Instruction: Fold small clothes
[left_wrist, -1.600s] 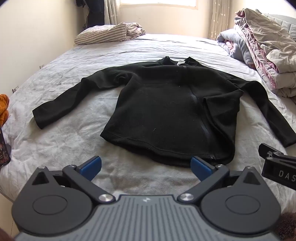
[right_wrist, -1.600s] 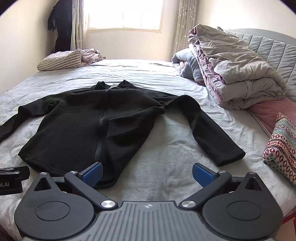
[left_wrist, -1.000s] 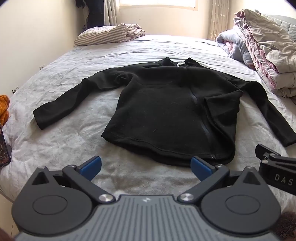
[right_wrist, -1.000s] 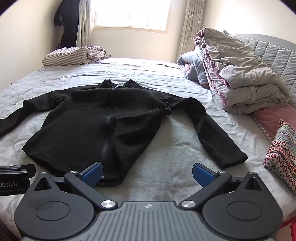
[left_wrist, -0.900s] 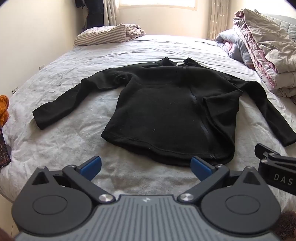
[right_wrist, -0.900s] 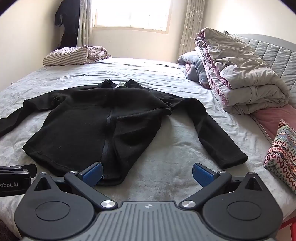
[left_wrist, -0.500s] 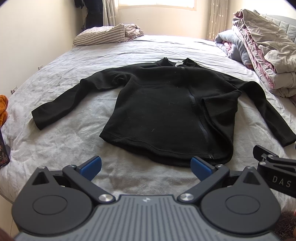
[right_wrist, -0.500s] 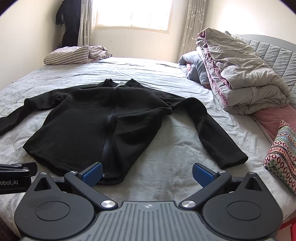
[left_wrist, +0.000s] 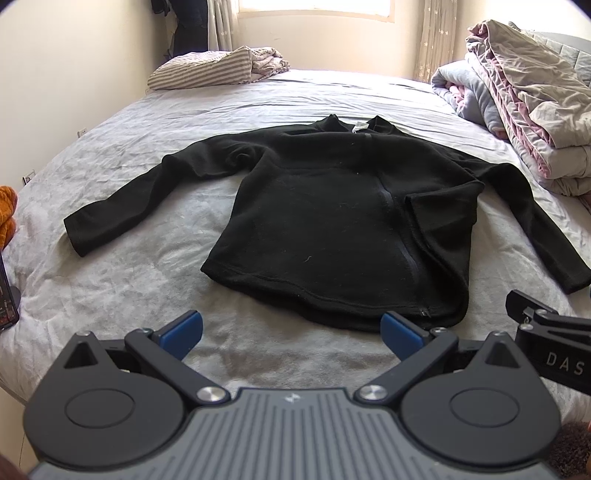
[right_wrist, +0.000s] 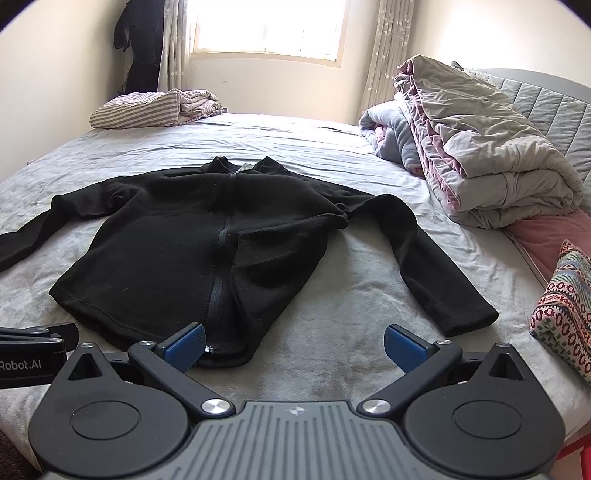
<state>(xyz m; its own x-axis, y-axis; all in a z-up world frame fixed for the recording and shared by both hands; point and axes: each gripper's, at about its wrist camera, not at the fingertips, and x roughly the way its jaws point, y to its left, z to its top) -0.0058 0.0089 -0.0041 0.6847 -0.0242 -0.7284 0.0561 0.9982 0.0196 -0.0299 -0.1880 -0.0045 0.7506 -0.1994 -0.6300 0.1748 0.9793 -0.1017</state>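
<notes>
So a black zip-up fleece jacket (left_wrist: 332, 221) is laid out flat, front up, in the middle of the bed (left_wrist: 147, 280), which is covered with a grey sheet. Collar is pointed toward the window (right_wrist: 269, 26), hem toward the cameras. Both sleeves are spread out to the sides, and the zipper is seen running down the middle. The front panel on the right side looks a bit folded over or bunched near the armpit, so it's not perfectly smooth there.

The left gripper (left_wrist: 291, 328) is held just short of the hem, with its blue-tipped fingers (left_wrist: 181, 328) spread wide and nothing between them. The right finger pad sits right by the hem corner near the zipper end, but contact can't really be confirmed from this angle.

Same deal with the right gripper (right_wrist: 293, 345): fingers spread wide, nothing gripped. Its left pad (right_wrist: 184, 345) is seen right at the bottom of the zipper, overlapping the hem edge in the view; the other pad is over bare sheet. Each gripper's body is partly caught at the edge of the other's camera.

Around the bed: a striped folded blanket (right_wrist: 155, 107) is parked at the far corner, a big pile of folded grey and pink quilts (right_wrist: 480, 155) is stacked along the right side by the padded headboard (right_wrist: 554, 107), and a patterned knit cushion (right_wrist: 565, 302) is seen at the right edge.
</notes>
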